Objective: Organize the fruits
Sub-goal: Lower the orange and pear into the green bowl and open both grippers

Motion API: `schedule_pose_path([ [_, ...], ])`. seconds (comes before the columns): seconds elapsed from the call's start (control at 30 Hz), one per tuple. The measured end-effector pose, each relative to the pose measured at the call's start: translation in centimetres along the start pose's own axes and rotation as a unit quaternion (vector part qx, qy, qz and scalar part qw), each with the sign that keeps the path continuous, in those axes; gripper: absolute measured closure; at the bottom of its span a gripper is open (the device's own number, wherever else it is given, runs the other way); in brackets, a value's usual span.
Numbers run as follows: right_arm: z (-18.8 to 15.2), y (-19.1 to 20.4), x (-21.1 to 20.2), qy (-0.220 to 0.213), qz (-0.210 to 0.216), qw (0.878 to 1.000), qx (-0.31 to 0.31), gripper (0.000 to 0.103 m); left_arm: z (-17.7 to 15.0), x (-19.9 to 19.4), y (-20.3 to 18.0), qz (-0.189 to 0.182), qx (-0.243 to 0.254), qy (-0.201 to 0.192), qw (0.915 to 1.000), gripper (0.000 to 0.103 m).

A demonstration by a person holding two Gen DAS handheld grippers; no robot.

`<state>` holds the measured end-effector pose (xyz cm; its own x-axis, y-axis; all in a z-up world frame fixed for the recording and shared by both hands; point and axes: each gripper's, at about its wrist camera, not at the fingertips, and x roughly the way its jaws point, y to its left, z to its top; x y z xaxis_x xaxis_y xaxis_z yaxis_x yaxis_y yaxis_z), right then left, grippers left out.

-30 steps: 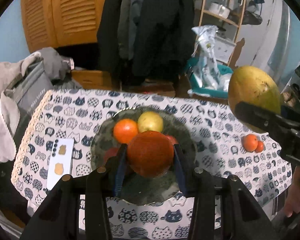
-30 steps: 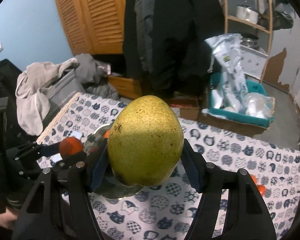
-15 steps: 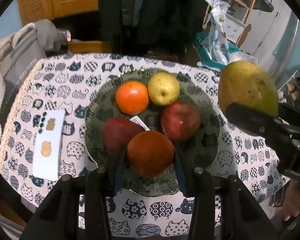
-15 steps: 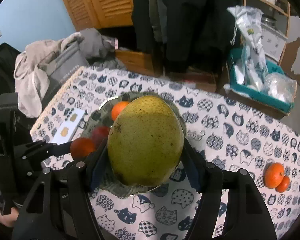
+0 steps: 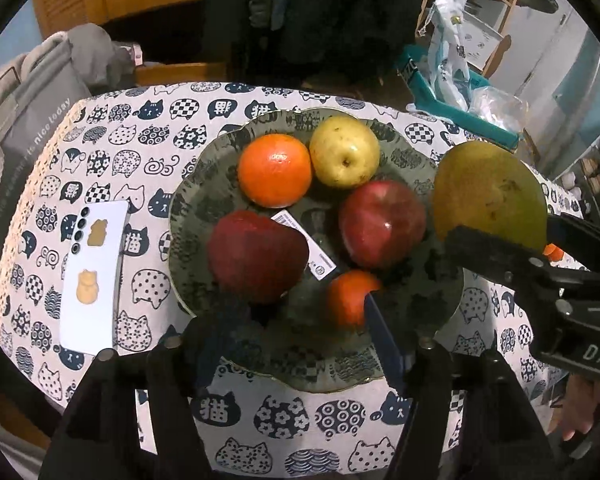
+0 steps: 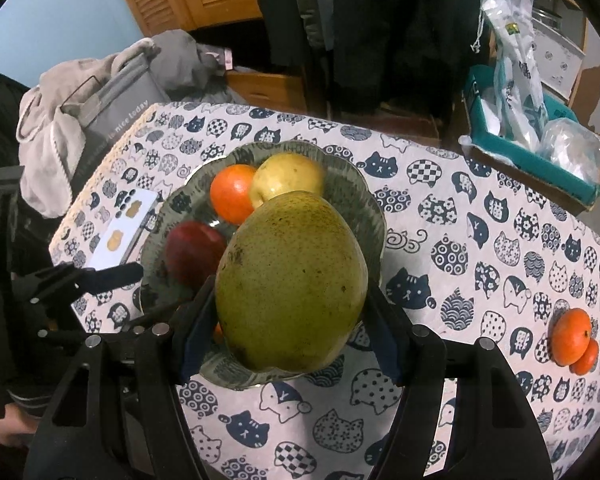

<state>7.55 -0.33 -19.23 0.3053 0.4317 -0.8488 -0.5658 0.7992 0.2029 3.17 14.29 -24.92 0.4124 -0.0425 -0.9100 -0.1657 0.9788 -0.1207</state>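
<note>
Closest to the left wrist camera, the left gripper (image 5: 300, 320) is opening its jaws over the near part of the dark patterned plate (image 5: 404, 368), and a small orange fruit (image 5: 348, 296) sits on the plate between the fingers, beside the blue pad of one finger; whether that pad touches the fruit I cannot tell. Nearest in the right wrist view, the right gripper (image 6: 288, 320) pinches a big green-yellow pear (image 6: 290, 280) between its blue pads and holds it above the near rim of the same plate. On the plate, a bit farther, lie two red apples (image 5: 256, 254), with a white label (image 5: 304, 244) between them, and behind them an orange (image 5: 275, 170) just beside a yellow apple (image 5: 344, 151). Left of the plate, a white phone (image 5: 94, 276) lies on the bench (image 5: 112, 140) with the cat-print cloth. Far to the right on this cloth, two small oranges (image 6: 572, 338) touch each other.
</note>
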Motion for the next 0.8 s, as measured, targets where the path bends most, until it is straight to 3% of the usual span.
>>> schedule_pose_path([
  [0.4, -0.4, 1.8, 2.0, 0.023, 0.014, 0.999, -0.017, 0.034, -0.7, -2.1, 5.2, 0.038, -0.078, -0.005, 0.9962, 0.035],
  [0.8, -0.9, 4.3, 5.0, 0.07, 0.016, 0.997, -0.038, 0.033, -1.2, -2.7, 6.7, 0.053, -0.092, -0.007, 0.9943, 0.035],
])
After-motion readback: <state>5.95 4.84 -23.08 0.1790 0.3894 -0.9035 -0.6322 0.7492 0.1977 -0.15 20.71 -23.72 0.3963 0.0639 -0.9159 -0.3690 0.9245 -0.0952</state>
